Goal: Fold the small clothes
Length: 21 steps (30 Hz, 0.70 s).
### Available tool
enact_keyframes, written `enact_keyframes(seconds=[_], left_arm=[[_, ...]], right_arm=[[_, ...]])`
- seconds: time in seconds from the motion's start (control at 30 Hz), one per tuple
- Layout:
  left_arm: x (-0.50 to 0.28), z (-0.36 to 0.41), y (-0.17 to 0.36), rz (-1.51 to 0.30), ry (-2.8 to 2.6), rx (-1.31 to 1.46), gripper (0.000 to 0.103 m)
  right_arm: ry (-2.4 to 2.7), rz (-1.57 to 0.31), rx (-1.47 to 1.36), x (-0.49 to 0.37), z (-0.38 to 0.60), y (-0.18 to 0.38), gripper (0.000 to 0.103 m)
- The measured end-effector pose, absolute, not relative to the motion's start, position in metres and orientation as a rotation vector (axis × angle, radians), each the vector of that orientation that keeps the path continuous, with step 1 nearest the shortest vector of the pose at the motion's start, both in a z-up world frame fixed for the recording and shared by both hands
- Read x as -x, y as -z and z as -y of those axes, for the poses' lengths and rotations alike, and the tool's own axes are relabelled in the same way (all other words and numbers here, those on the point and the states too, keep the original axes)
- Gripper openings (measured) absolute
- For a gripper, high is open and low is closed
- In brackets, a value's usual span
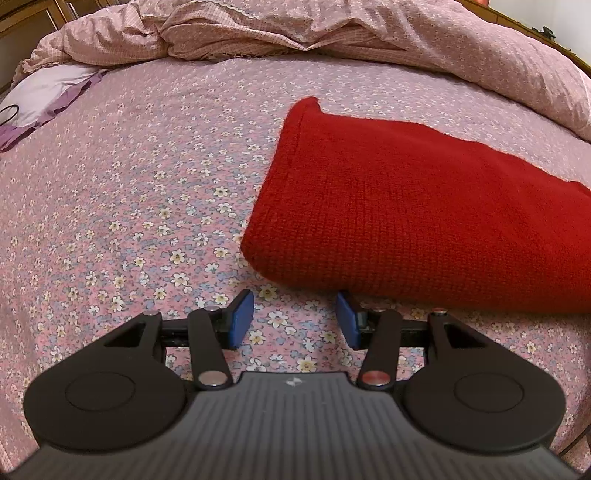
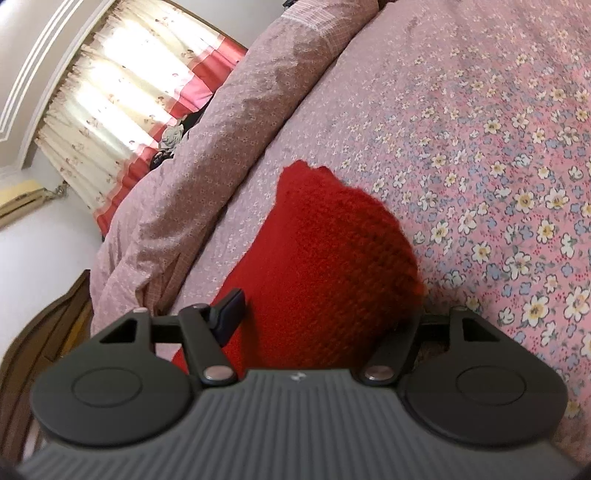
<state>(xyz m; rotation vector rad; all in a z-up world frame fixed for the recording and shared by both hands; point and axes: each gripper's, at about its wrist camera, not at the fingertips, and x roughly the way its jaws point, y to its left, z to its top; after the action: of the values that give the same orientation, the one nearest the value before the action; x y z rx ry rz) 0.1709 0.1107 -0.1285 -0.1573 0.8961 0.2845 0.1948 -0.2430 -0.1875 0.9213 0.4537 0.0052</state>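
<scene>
On the floral bedsheet [image 1: 129, 184], the folded red knit [image 1: 424, 206] lies just beyond the left hand-held gripper [image 1: 295, 321], half open and empty.

Left tool [image 1: 293, 319] tilts downward, jaws apart and empty — right tool [image 2: 317, 314] is rolled sideways, jaws spread.

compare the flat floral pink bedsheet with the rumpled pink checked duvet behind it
The flat floral pink bedsheet lies smooth and spread out; the rumpled pink checked duvet is bunched into thick folds along the far side. The bedsheet carries distinct white and blue flowers; the duvet has a finer, paler pattern. The red knitted garment rests on the bedsheet, not the duvet. Both are pink bedding.
</scene>
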Motion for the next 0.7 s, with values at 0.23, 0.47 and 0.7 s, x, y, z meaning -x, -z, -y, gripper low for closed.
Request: enact_keyframes(seconds=[0.23, 0.47, 0.7], left_arm=[[-0.17, -0.116, 0.127, -0.904, -0.286, 0.178, 0.055], [-0.167, -0.12, 0.123, -0.903, -0.29, 0.189, 0.055], [-0.159, -0.129, 0.118, -0.89, -0.303, 0.215, 0.055]], right_arm=[[0.002, -0.465, -0.921, -0.198, 0.246, 0.189, 0.055], [-0.022, -0.491, -0.87, -0.198, 0.247, 0.178, 0.037], [-0.043, -0.476, -0.693, -0.203, 0.231, 0.144, 0.034]])
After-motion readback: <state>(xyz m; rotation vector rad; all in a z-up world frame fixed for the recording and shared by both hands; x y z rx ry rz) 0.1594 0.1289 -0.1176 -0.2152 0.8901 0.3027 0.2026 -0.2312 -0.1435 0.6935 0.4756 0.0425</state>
